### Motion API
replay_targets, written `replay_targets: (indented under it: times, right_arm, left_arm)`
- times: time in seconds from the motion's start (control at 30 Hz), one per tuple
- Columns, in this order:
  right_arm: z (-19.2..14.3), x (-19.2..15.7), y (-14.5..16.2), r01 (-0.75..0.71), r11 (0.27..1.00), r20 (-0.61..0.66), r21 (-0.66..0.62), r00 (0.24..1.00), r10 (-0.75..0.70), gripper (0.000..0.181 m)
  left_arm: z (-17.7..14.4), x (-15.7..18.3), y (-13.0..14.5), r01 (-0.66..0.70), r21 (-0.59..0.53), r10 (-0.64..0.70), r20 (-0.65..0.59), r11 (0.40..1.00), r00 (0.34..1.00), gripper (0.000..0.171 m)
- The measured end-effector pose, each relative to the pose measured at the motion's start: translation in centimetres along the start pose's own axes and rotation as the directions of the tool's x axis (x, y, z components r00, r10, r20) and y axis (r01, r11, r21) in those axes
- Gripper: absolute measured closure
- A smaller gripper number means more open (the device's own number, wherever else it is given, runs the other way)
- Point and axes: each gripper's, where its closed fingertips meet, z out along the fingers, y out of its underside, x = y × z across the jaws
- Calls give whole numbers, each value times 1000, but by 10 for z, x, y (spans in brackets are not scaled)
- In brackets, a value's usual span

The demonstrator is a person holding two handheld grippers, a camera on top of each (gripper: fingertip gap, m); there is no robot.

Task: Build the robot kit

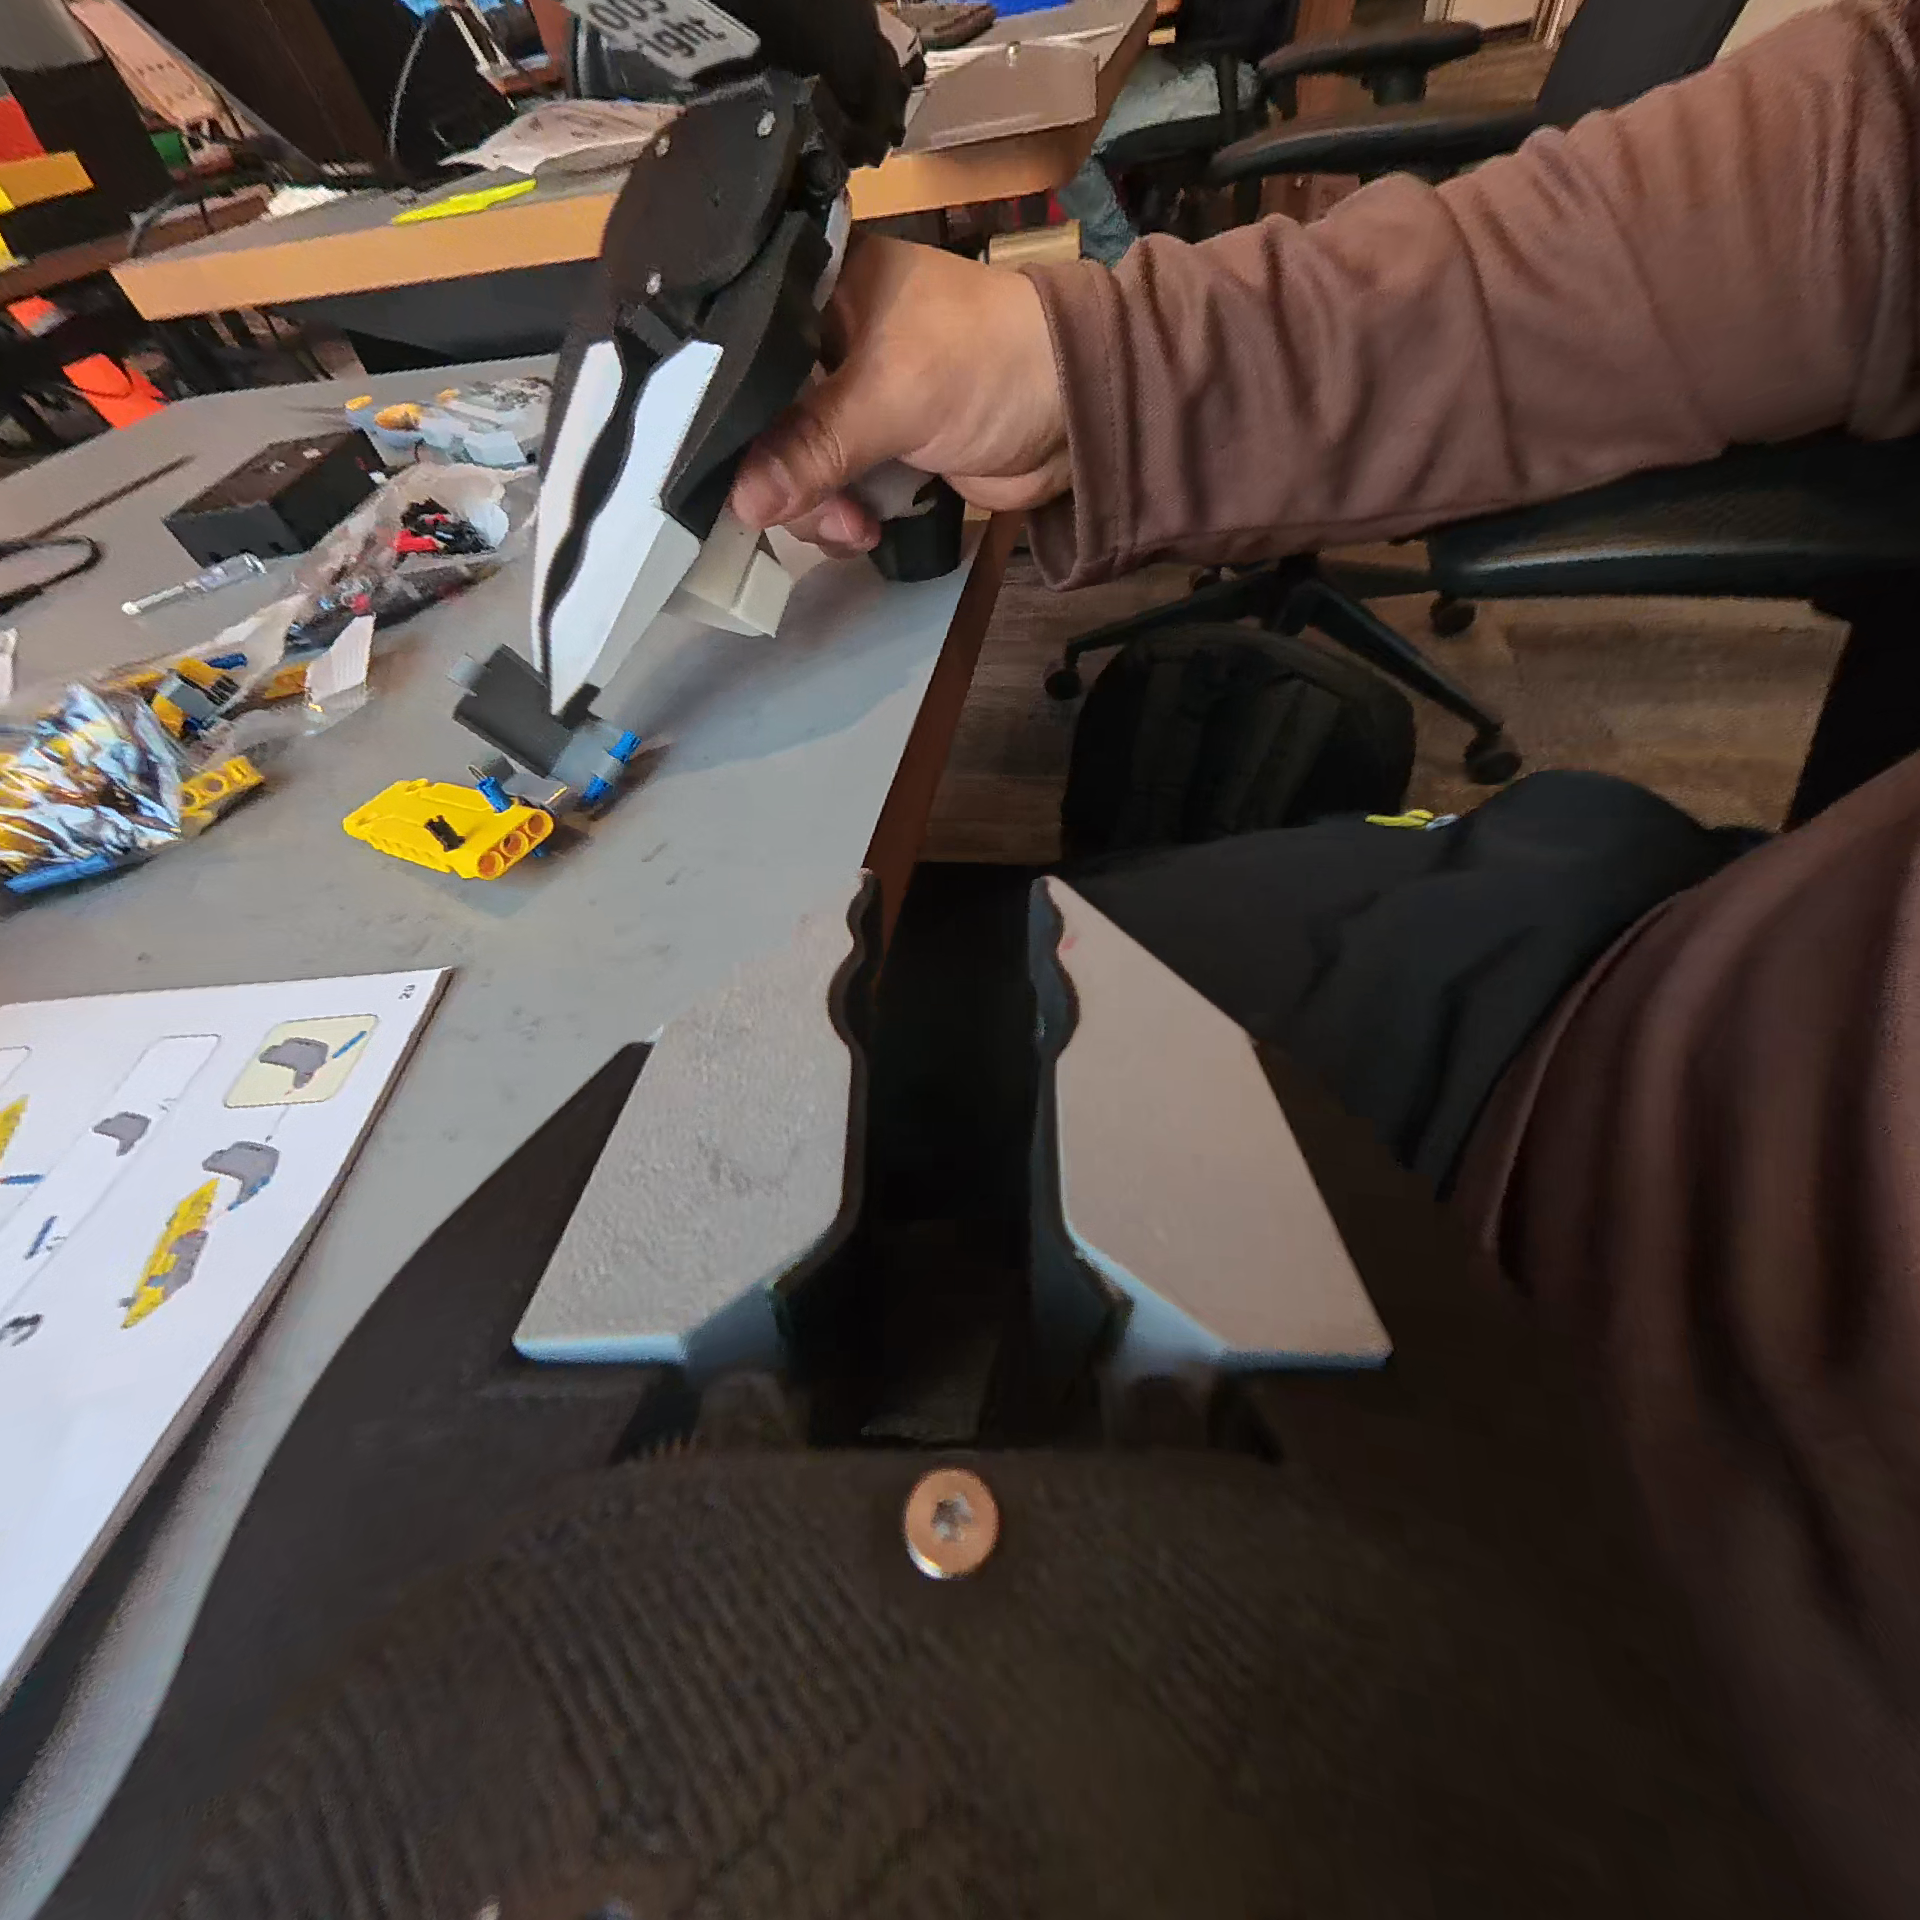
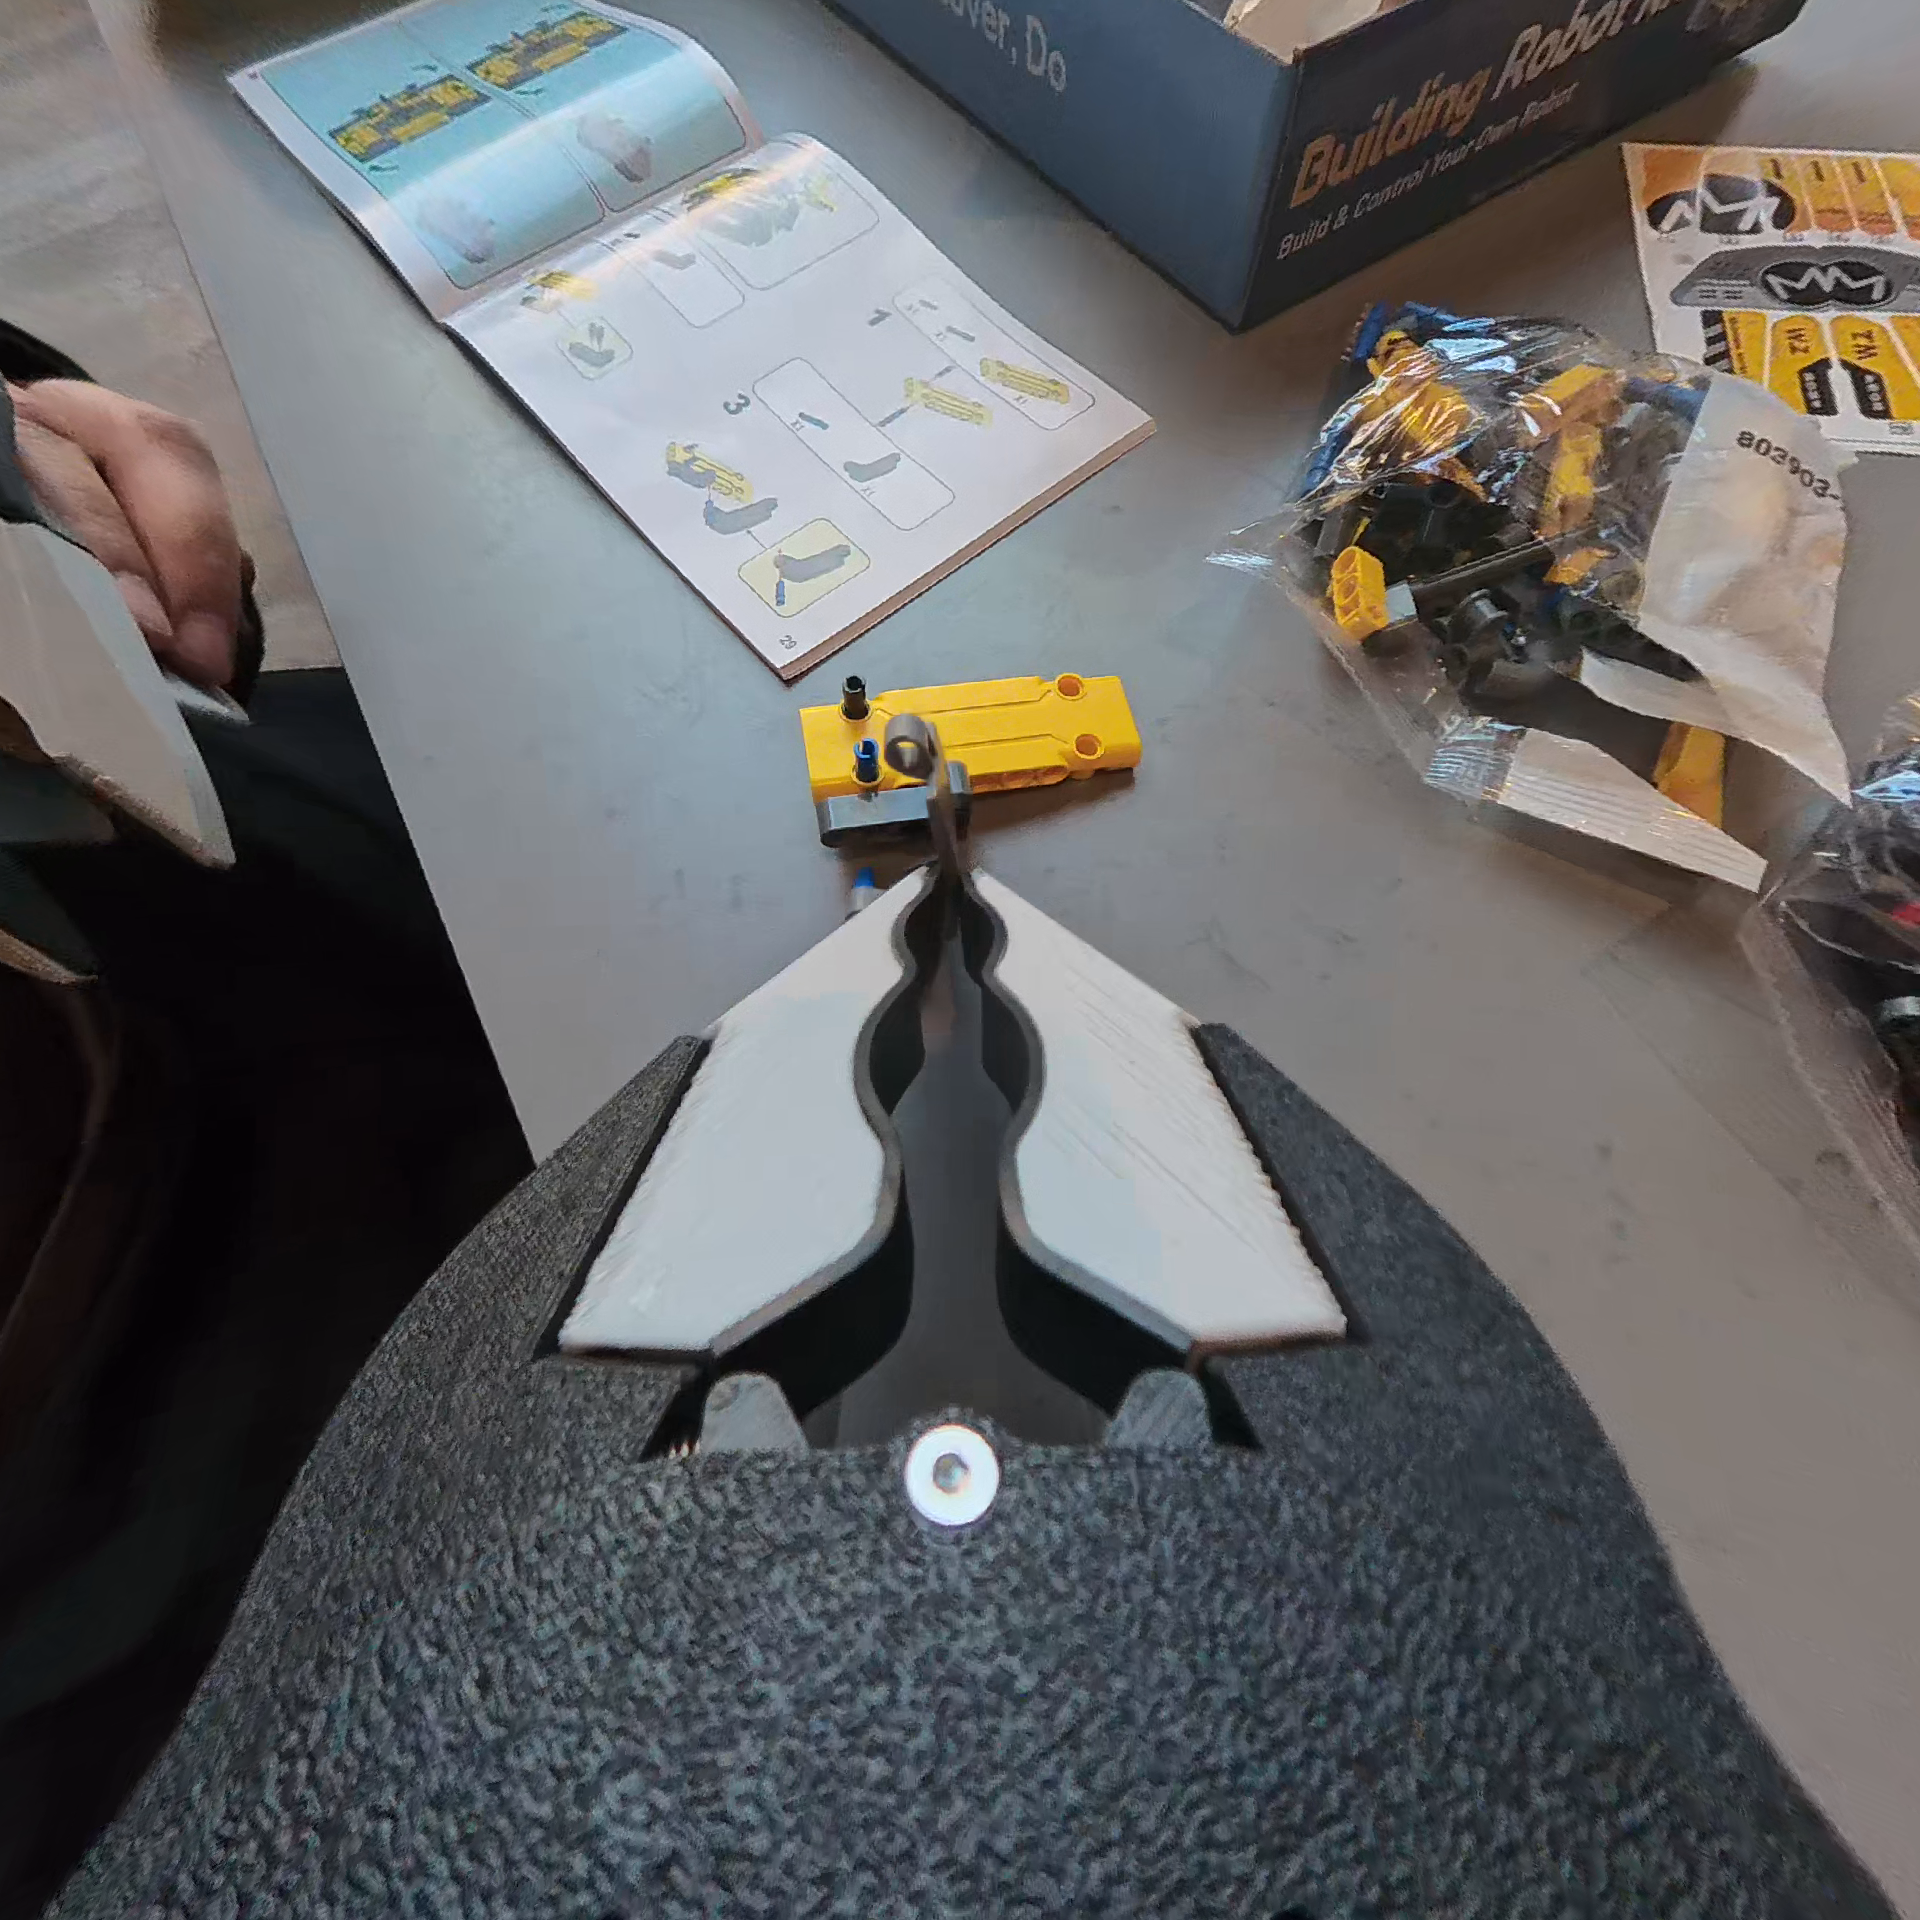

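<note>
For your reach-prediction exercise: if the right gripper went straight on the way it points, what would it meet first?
Probably the yellow beam lying flat on the grey table, just beyond the right gripper, which is shut on a grey piece. Depth is unclear.

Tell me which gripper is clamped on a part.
The right gripper: its jaws are shut on a dark grey piece beside the yellow panel. The left gripper is open and empty at the table edge.
</note>
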Motion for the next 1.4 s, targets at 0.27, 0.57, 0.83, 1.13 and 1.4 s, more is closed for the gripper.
replay_targets:
  times: [0.27,0.57,0.83,1.13,1.4]
  right_arm:
    - [-4,-8,-2,15,999,57,28,998,-17,179]
    - [-27,-7,-22,-135,972,196,194,976,96,179]
    - [-33,45,-16,-429,866,30,256,899,437,179]
    - [-23,48,2,-762,620,211,187,647,733,179]
    - [-21,51,8,-782,600,196,169,623,758,179]
  left_arm:
    - [2,0,3,39,-11,-39,-4,999,999,145]
    - [4,-3,10,40,-37,-41,-3,998,999,145]
    - [5,-4,14,33,-54,-33,-9,998,999,146]
    - [7,-4,19,41,-78,-42,-12,996,999,146]
    - [9,-2,22,40,-92,-41,-19,995,999,146]
